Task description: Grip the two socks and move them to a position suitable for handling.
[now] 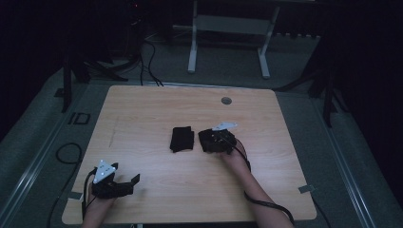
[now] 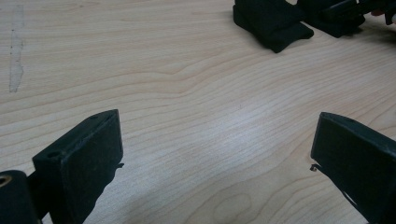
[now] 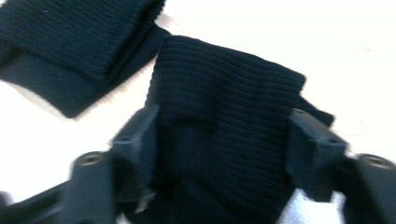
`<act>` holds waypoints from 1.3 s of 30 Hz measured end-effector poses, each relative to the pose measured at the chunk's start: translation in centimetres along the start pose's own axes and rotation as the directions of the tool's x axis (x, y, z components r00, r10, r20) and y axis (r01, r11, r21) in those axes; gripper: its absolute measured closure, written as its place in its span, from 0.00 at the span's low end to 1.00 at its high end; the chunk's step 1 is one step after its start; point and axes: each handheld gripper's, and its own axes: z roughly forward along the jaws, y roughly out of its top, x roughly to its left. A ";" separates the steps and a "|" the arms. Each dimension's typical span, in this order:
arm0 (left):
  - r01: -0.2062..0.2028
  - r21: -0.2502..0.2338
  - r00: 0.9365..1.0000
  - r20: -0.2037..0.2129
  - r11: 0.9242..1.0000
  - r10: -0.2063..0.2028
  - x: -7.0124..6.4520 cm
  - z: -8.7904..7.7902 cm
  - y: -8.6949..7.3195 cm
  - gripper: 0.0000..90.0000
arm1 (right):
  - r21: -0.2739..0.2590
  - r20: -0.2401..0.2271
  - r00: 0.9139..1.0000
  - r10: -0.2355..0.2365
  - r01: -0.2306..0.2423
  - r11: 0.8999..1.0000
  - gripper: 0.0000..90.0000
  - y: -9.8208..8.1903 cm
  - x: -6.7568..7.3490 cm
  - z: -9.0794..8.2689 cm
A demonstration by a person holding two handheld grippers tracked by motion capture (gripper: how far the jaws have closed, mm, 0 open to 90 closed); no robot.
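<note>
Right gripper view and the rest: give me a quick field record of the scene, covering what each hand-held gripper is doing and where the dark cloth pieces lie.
surface: wooden table
right hand-held gripper: jaws either side of a folded dark ribbed cloth, pads at its edges; firm clamp not certain
left hand-held gripper: jaws wide open over bare wood, nothing between them
second folded dark cloth: lying flat near the table's middle, just beside the first, untouched
likely next: right jaws close on the cloth between them
</note>
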 end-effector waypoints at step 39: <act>0.012 0.001 1.000 -0.010 1.000 -0.012 -0.1 0.0 0.1 0.03 | -0.148 -0.133 0.991 -0.027 0.007 0.989 0.78 -3.4 7.7 -12.6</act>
